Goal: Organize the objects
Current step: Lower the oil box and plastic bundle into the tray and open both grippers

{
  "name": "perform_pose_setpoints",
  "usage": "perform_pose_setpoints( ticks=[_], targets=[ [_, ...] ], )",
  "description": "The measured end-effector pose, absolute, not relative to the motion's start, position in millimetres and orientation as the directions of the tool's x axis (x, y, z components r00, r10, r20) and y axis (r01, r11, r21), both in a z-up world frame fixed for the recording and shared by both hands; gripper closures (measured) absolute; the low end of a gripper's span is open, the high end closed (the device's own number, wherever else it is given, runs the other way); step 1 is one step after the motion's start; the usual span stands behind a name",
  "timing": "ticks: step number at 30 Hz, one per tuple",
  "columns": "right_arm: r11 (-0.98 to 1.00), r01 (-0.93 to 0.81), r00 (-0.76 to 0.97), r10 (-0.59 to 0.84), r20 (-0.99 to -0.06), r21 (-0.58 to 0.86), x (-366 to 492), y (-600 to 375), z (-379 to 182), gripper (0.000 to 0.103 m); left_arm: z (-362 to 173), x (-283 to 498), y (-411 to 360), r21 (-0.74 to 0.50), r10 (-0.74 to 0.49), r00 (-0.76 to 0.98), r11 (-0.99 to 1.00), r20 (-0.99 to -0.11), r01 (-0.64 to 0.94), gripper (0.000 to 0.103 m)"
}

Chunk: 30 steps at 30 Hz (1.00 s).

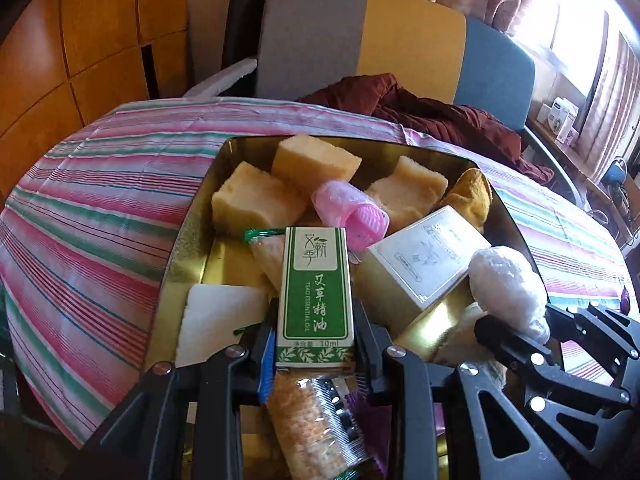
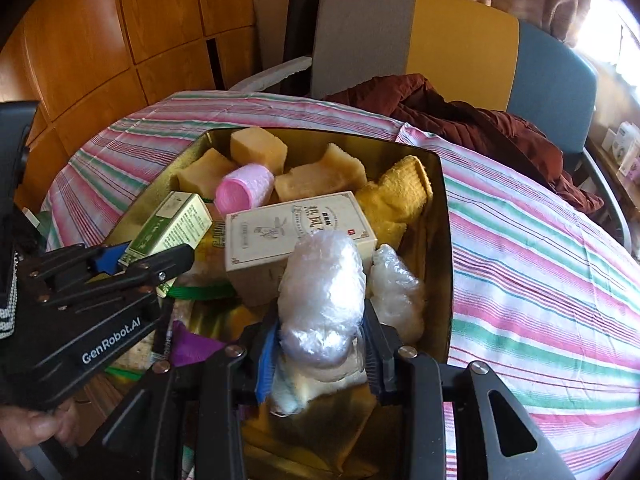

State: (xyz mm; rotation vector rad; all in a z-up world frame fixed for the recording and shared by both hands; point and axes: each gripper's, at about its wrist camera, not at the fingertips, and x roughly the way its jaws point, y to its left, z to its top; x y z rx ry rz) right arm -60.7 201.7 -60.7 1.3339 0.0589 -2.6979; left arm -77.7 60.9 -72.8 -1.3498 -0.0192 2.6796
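A green-and-white essential oil box [image 1: 316,292] stands on end between the fingers of my left gripper [image 1: 316,344], which is shut on it just above the gold tin tray [image 1: 188,240]. The right wrist view shows the same box [image 2: 172,228] and left gripper [image 2: 140,256] at the left. My right gripper [image 2: 320,344] is shut on a clear plastic-wrapped white bundle [image 2: 320,300] over the tray's near right part [image 2: 444,240]. That bundle [image 1: 504,288] and right gripper [image 1: 520,320] appear at the right of the left wrist view.
The tray holds three yellow sponges [image 1: 256,200], a pink hair roller [image 1: 348,212], a white carton [image 1: 424,260], a yellow cloth [image 1: 472,196], a snack packet [image 1: 308,420] and a second plastic bundle [image 2: 396,292]. A striped tablecloth [image 1: 100,208] surrounds it. Behind it, a chair [image 1: 360,40] carries a dark red garment [image 1: 440,116].
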Motion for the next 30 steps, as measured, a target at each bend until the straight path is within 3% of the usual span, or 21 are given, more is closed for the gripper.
perform_pose_setpoints(
  ticks=[1,3,13,30],
  targets=[
    [-0.99,0.138,-0.609,-0.099,-0.787,0.018,-59.0,199.8,-60.2,0.062,-72.4,-77.2,60.4,-0.071,0.126,-0.588,-0.991,-0.799,-0.116,0.071],
    [-0.99,0.142,-0.613,-0.1,-0.784,0.015,-58.3,197.5,-60.3,0.038,-70.8,-75.5,58.0,-0.084,0.131,-0.584,-0.991,-0.801,-0.107,0.068],
    [-0.99,0.139,-0.629,-0.111,-0.77,0.029,-50.5,191.9,-55.0,0.034,-52.9,-61.6,50.0,-0.077,0.115,-0.633,-0.993,-0.766,-0.088,0.057],
    [-0.999,0.035,-0.712,-0.016,-0.702,-0.012,-18.9,194.1,-35.8,0.023,-18.1,-31.8,42.2,-0.06,0.09,-0.696,-0.996,-0.712,-0.067,0.057]
  ],
)
